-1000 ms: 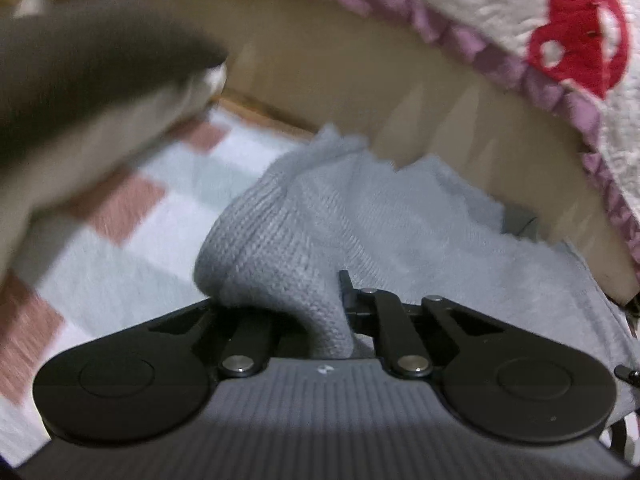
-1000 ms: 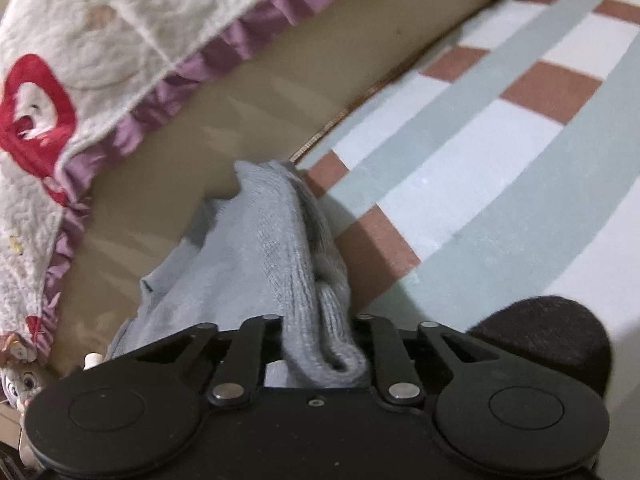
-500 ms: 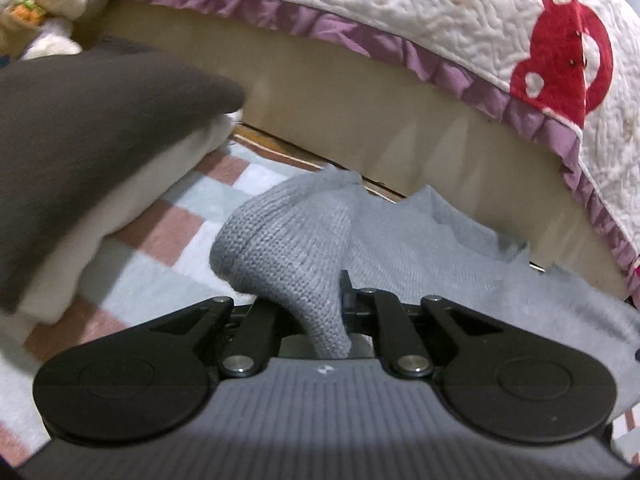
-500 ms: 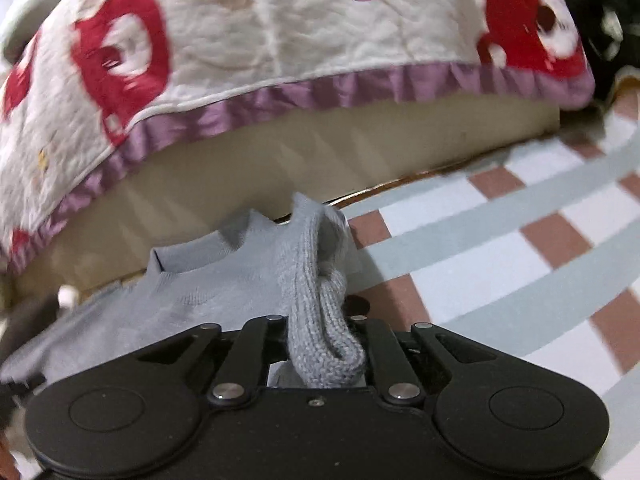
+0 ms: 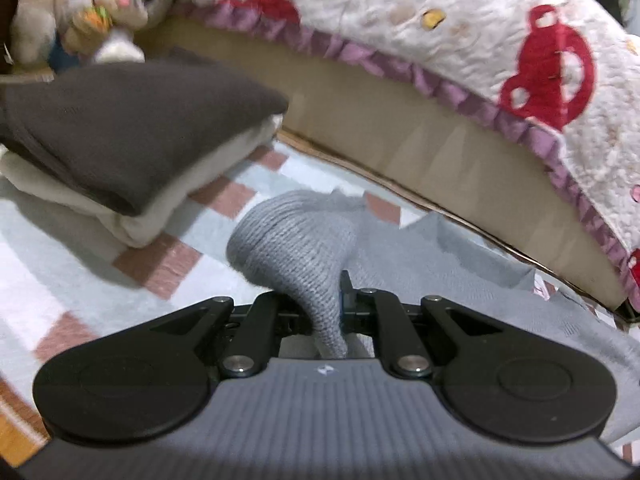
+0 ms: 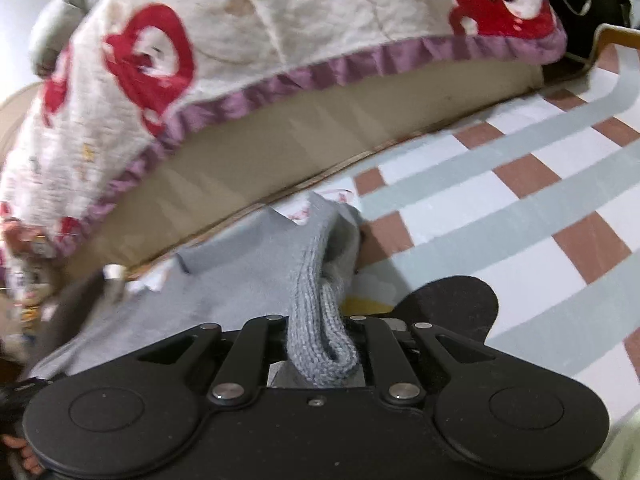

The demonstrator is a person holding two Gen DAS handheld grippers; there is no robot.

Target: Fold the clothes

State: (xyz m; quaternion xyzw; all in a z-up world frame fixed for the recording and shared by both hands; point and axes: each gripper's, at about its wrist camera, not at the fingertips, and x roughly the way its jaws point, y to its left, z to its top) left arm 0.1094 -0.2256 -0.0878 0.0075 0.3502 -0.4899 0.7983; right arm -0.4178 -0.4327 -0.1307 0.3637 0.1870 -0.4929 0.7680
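Checked rug (image 5: 52, 264) fills the lower frame, where a grey sweater (image 5: 460, 264), soft, limp and probably stretchy, sprawls mid-frame, each gripper, left (image 5: 324, 312) and right (image 6: 320, 344), clamped on a bunched knit edge.

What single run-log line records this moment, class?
phase: mid-fold | left gripper: shut on grey knit sweater | right gripper: shut on grey knit sweater | surface: checked rug | nearby: folded stack
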